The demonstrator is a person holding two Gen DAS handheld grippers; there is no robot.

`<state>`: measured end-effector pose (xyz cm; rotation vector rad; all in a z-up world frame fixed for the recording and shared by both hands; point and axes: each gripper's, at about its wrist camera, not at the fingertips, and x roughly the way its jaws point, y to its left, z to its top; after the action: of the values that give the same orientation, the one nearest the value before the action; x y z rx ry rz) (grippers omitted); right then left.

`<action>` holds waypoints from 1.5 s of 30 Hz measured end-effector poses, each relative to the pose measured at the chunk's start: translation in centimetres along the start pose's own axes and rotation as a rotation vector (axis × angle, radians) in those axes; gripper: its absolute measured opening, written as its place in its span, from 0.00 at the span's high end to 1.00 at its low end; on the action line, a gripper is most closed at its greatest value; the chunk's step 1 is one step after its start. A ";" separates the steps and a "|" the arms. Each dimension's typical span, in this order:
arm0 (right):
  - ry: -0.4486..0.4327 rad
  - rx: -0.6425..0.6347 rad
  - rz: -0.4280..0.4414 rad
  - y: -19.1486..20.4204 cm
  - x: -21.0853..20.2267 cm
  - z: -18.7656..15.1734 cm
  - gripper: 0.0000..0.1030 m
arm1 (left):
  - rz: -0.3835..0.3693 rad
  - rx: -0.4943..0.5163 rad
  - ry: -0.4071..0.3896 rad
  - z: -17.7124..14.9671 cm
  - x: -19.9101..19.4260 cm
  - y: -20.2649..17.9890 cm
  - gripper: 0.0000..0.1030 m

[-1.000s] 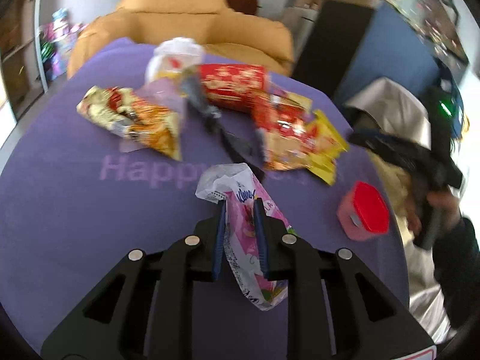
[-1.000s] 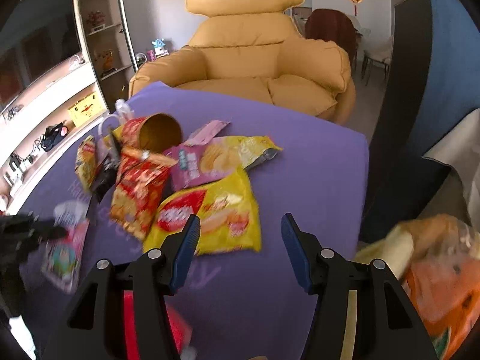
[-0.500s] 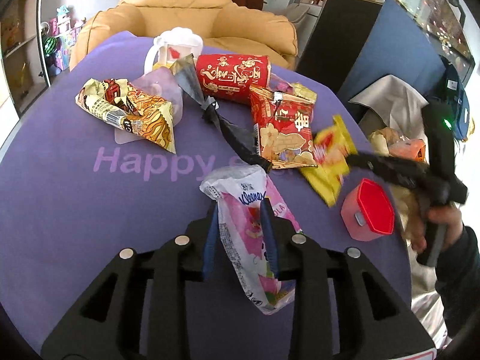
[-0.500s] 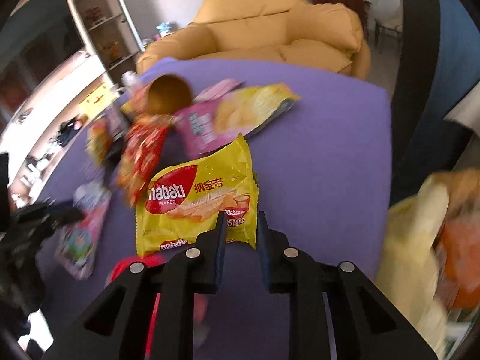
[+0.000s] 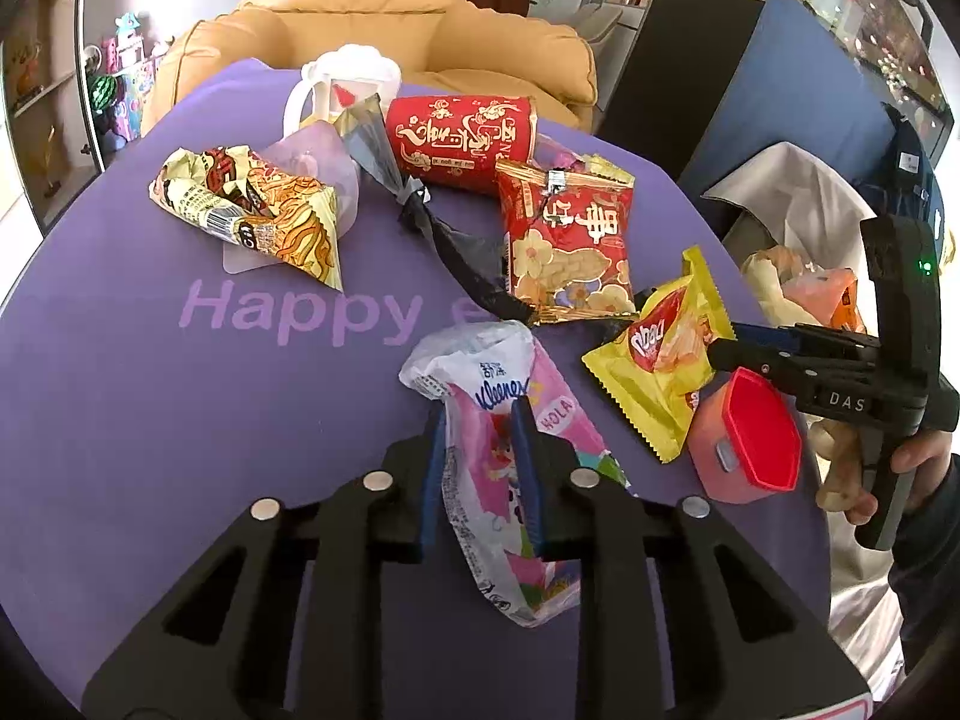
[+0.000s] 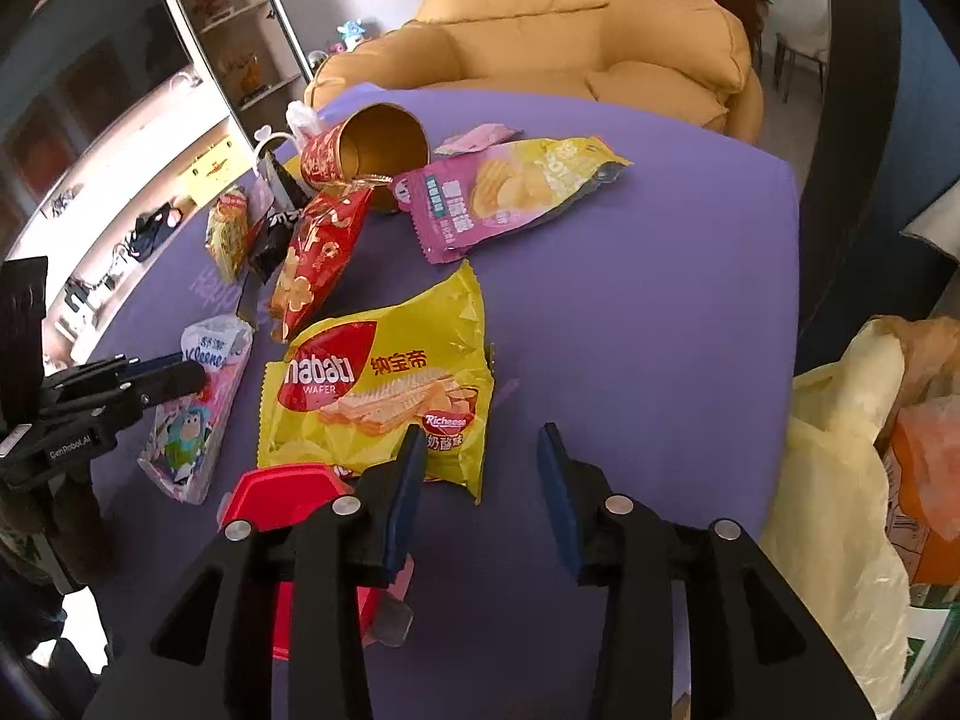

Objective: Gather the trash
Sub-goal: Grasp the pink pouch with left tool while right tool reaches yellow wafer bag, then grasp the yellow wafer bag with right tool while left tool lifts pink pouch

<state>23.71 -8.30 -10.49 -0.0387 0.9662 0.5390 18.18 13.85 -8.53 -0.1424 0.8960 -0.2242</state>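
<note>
The Kleenex tissue pack [image 5: 510,468] is clamped lengthwise in the left gripper [image 5: 480,420]; the Nabati wafer packet [image 6: 384,384] is found just ahead-left of the parted right gripper [image 6: 477,441].

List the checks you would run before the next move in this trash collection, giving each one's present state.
1. Left hand-held gripper shut on the Kleenex pack: ok.
2. Right hand-held gripper holding the yellow wafer bag: not ok; jaws stand open, and the bag lies on the purple table.
3. Trash bag in view, right of the table: ok.
4. Trash bag mouth open wide enough: cannot tell.
</note>
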 end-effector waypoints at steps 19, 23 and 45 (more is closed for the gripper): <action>-0.035 -0.156 -0.041 2.6 2.2 2.2 0.75 | 0.013 -0.012 -0.018 0.1 -0.7 0.6 0.82; -0.062 -0.171 -0.027 3.3 0.7 1.7 0.94 | 0.017 -0.016 -0.023 0.2 -0.7 0.4 0.84; -0.305 -0.147 -0.106 3.0 -10.6 2.4 0.95 | 0.018 0.110 -0.198 4.6 -6.3 -5.7 0.86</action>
<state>19.48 -9.52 -0.05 -0.1349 0.6222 0.5008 17.20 10.04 0.32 -0.0529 0.6863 -0.2378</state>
